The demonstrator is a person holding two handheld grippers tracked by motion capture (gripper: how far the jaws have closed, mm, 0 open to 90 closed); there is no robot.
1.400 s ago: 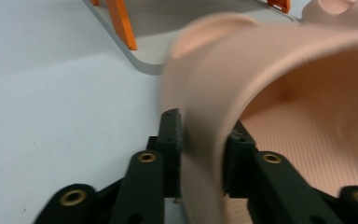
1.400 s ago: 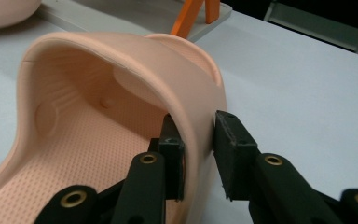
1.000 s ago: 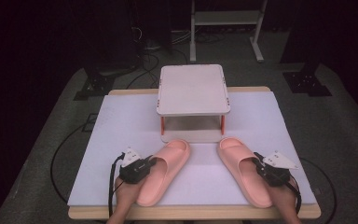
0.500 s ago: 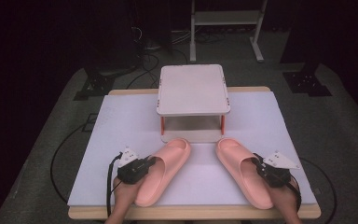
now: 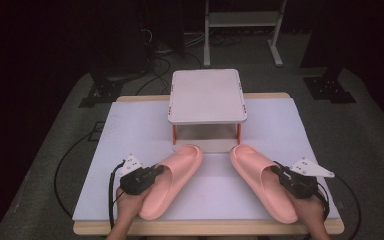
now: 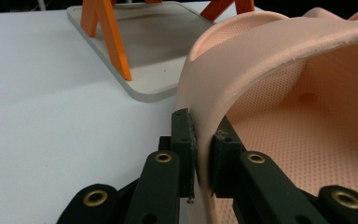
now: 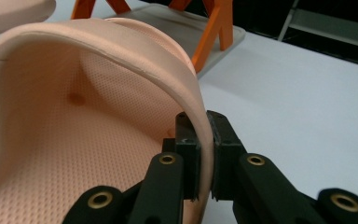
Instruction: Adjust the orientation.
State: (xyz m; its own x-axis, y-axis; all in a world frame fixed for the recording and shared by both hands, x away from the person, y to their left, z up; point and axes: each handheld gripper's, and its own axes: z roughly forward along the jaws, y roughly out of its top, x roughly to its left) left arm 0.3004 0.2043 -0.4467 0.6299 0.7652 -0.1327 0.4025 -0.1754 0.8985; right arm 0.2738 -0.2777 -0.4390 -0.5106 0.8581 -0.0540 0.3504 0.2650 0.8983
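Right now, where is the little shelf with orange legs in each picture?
High view: small two-tier shelf at table centre, beyond both slippers.
Left gripper view: its base and orange legs at top, left of the slipper strap.
Right gripper view: top centre.
Shared landmark: the orange legs.

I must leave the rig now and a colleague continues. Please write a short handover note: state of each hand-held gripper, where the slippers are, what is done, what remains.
Left hand-held gripper: shut on the strap edge of the left pink slipper.
Right hand-held gripper: shut on the strap edge of the right pink slipper.
Both slippers lie on the white table cover, toes pointing at the small two-level rack with orange legs, just in front of its lower shelf.
Done: both slippers are gripped.
Left, probably: move them onto the rack; nothing is on it yet.
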